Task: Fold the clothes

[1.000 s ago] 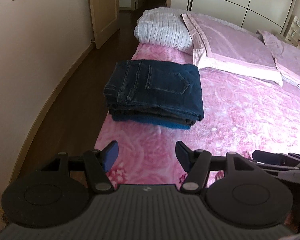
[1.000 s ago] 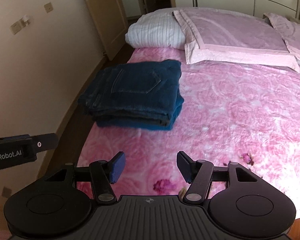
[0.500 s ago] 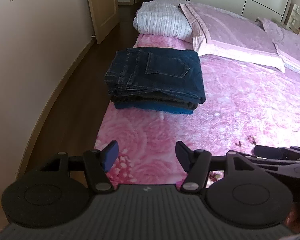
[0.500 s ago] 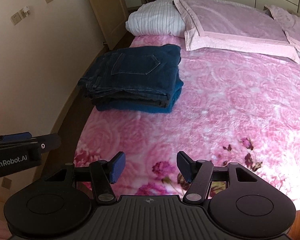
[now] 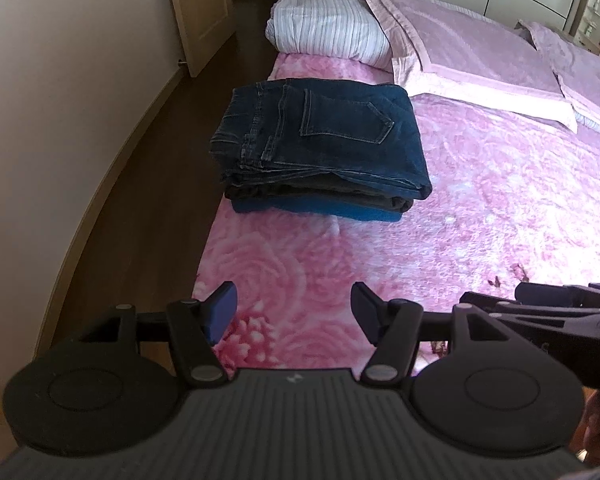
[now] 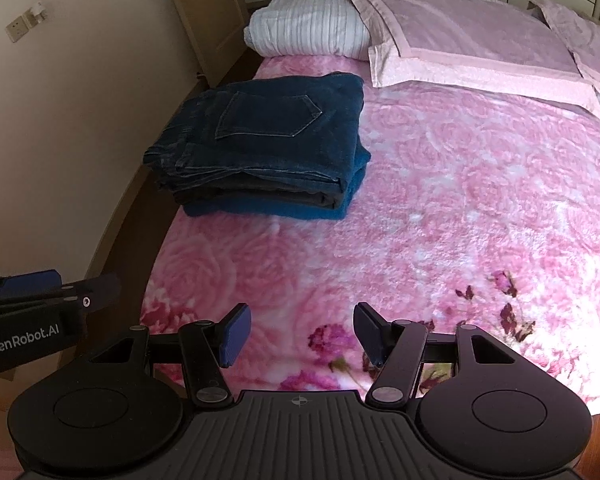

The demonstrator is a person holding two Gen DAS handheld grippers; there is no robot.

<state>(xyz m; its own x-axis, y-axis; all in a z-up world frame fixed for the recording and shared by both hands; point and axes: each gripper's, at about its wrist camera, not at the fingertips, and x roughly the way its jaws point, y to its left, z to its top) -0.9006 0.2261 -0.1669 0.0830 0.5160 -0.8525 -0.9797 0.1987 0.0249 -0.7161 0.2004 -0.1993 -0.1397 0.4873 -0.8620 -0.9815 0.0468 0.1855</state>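
folded clothes stacked on a pink bed, both grippers empty above its near end.

widest of all, pink rose-patterned bedspread (image 5: 480, 200) filling most of both views. at the far end, two pale pink pillows (image 5: 460, 56) beside a white striped pillow (image 5: 328, 32). near the bed's left edge, just short of the pillows, neat stack of folded clothes (image 5: 324, 152): dark jeans with a back pocket facing up, then a dark layer, then a blue garment at the bottom. well short of the stack, left gripper (image 5: 294, 312) with blue-padded fingers (image 5: 220, 312) spread apart, nothing between them. alongside, right gripper (image 6: 302, 332) likewise parted and empty.
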